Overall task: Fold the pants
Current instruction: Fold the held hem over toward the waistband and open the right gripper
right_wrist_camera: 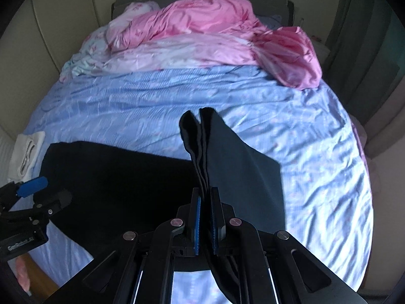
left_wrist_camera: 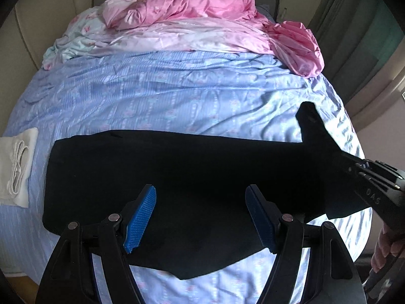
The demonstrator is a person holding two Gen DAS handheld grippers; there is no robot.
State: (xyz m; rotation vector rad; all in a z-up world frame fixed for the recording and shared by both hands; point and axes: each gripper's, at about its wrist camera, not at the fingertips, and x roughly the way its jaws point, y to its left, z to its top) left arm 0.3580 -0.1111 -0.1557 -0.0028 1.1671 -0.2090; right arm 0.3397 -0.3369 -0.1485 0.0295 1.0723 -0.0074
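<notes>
Pinched pants (right_wrist_camera: 243, 162); white cloth (left_wrist_camera: 17, 164) beside.

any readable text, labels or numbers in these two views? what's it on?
"DAS": raised letters on the body of the right gripper, read in the left wrist view.
Pale print on the body of the left gripper, in the right wrist view: too blurred to read.
Nothing readable on the pants, the bedsheet or the white cloth.

Open passage: broad band of blue bedsheet (left_wrist_camera: 177, 96) beyond the black pants (left_wrist_camera: 177, 177). Obstacles: heaped pink bedding (left_wrist_camera: 202, 7) across the far end; folded white cloth (left_wrist_camera: 17, 162) just left of the pants; curtain (left_wrist_camera: 354, 38) at far right.
</notes>
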